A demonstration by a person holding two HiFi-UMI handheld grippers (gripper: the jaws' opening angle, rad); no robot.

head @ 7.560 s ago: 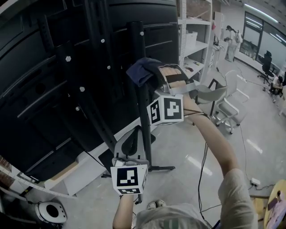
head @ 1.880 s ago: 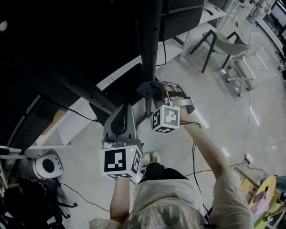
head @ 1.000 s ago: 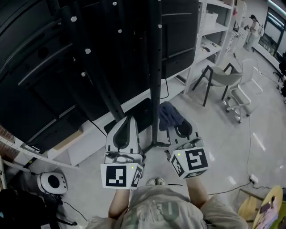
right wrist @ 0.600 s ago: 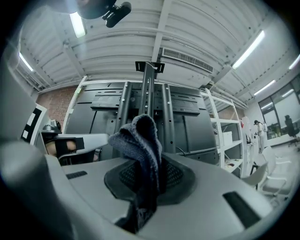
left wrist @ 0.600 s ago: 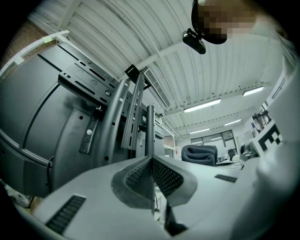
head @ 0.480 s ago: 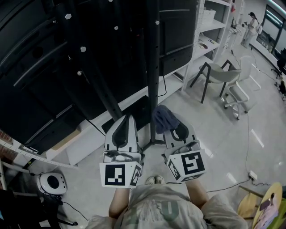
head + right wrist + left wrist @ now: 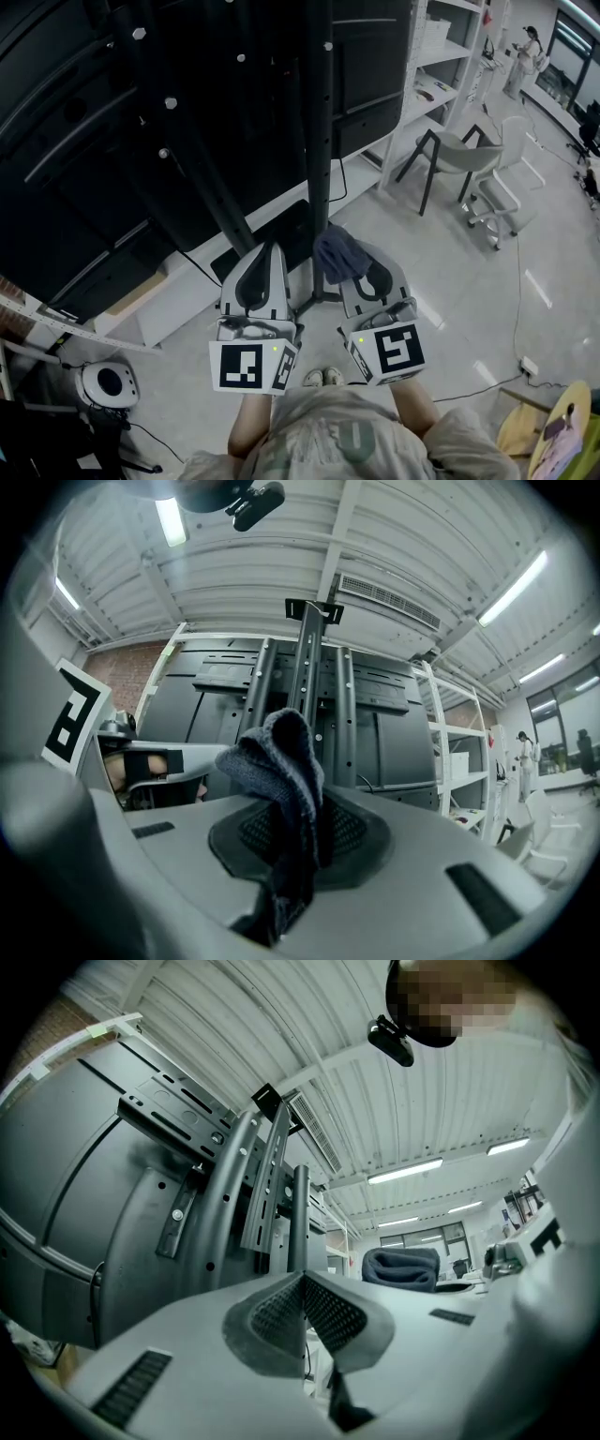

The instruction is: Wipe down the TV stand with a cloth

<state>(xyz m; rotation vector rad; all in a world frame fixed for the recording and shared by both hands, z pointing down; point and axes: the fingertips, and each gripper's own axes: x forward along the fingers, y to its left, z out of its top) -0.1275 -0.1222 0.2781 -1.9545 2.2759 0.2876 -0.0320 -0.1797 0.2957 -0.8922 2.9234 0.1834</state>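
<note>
The black TV stand (image 7: 317,141) rises in front of me as an upright post with bolt holes, its base plate (image 7: 281,239) on the floor. My right gripper (image 7: 361,267) is shut on a dark blue cloth (image 7: 334,251), held just right of the post near its foot. In the right gripper view the cloth (image 7: 281,789) bunches up from between the jaws, with the post (image 7: 309,658) behind it. My left gripper (image 7: 265,265) is shut and holds nothing, left of the post. In the left gripper view its pads (image 7: 302,1316) meet with the stand's rails (image 7: 272,1194) beyond.
White shelving (image 7: 441,66) stands to the right of the stand. A white chair (image 7: 492,187) and a dark stool (image 7: 436,164) sit on the floor at right. A round white device (image 7: 108,384) lies at lower left. Cables (image 7: 516,309) trail across the floor.
The right gripper with the cloth came down from high on the post to its foot. Over the last second both grippers stayed low, and the right one shifted slightly left toward the post.
</note>
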